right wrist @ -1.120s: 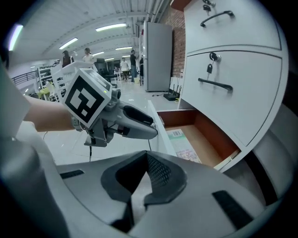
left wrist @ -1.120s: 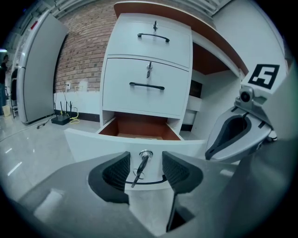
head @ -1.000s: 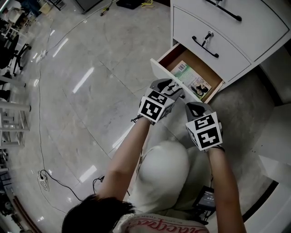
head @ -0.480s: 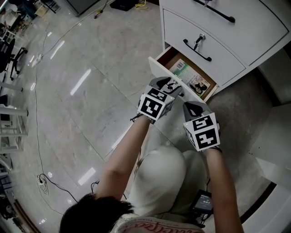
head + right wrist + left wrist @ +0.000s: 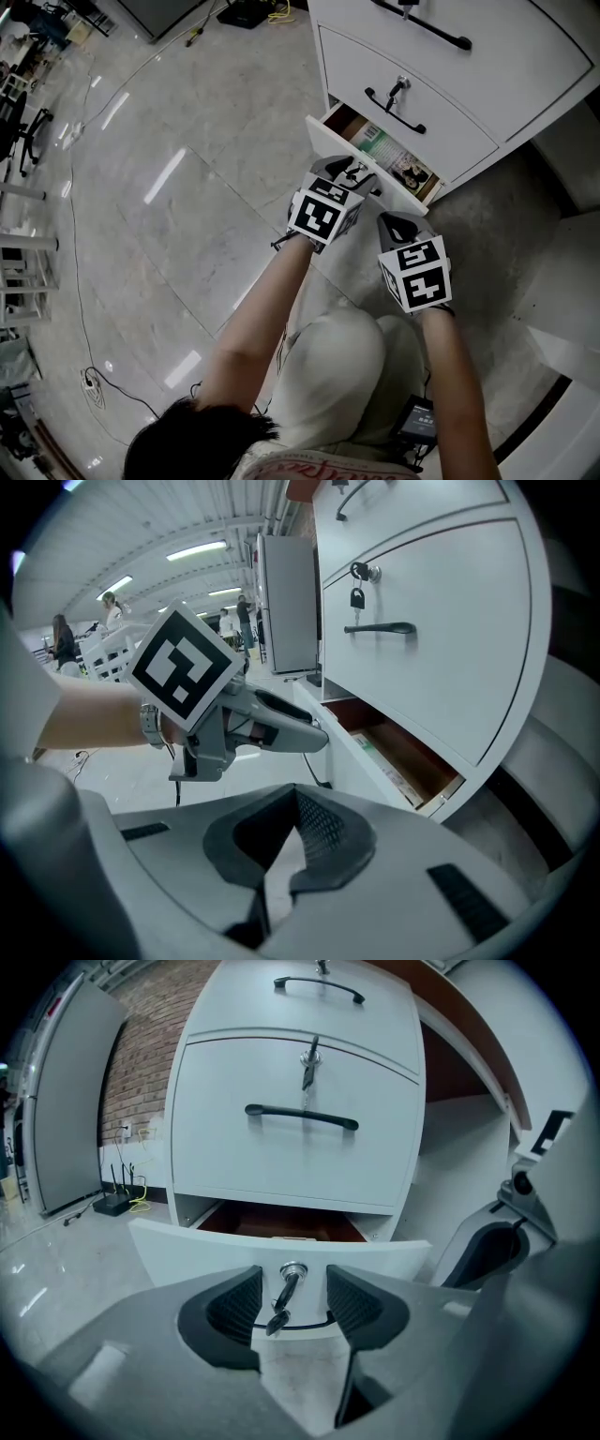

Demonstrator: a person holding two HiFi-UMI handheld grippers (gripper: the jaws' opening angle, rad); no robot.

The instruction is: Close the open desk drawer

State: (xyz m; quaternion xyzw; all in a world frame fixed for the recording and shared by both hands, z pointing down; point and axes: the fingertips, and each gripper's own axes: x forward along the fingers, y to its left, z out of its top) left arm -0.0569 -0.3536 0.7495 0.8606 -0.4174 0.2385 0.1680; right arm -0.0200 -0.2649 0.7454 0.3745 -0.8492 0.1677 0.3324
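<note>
The white bottom drawer (image 5: 323,141) of the desk stands partly open, with a printed booklet (image 5: 392,161) lying inside. My left gripper (image 5: 354,174) is open and set against the drawer front (image 5: 187,1246), its jaws on either side of the lock and hanging key (image 5: 281,1296). My right gripper (image 5: 398,225) hangs just right of it, short of the drawer's right corner, jaws closed with nothing between them. In the right gripper view the left gripper (image 5: 281,726) shows pressed against the drawer front, with the drawer's open side (image 5: 398,752) behind it.
Above the open drawer is a shut drawer with a black handle (image 5: 394,101) and a key in its lock. The desk's kneehole (image 5: 459,1162) opens to the right. My knee (image 5: 337,361) is below the grippers. Cables (image 5: 94,380) trail over the shiny floor at left.
The drawer has slid further into the desk, showing less of its inside. My left gripper has moved in with the drawer front. The right gripper has kept beside it.
</note>
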